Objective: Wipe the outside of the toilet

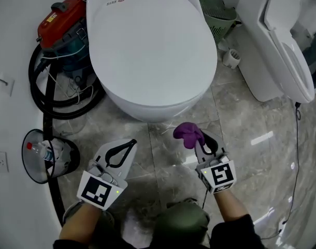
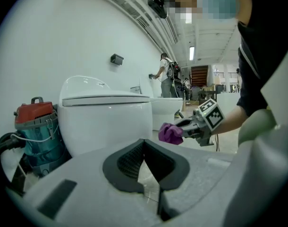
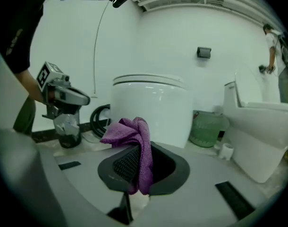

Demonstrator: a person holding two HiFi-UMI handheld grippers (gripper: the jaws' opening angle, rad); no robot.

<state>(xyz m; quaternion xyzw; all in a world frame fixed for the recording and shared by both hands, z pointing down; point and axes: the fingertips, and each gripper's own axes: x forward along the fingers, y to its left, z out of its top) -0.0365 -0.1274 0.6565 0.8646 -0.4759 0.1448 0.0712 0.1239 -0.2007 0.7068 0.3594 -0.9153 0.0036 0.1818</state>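
The white toilet [image 1: 147, 51] stands ahead with its lid down; it also shows as the toilet [image 2: 106, 117] and toilet [image 3: 151, 108] in the gripper views. My right gripper [image 1: 198, 141] is shut on a purple cloth [image 1: 188, 134], held above the floor just short of the bowl's front. In the right gripper view the cloth [image 3: 134, 136] drapes out between the jaws of the right gripper [image 3: 139, 148]. My left gripper [image 1: 128, 145] hovers to the left of it, shut with nothing in it, its tips [image 2: 144, 143] meeting. The cloth [image 2: 170, 133] is also in the left gripper view.
A red and teal vacuum cleaner [image 1: 65, 25] with a black hose [image 1: 44, 87] sits left of the toilet by the wall. A small bin [image 1: 46, 154] holding a bottle stands at left. A green basket [image 1: 217, 14], a second toilet [image 1: 282, 45] and a floor cable [image 1: 295, 154] lie right.
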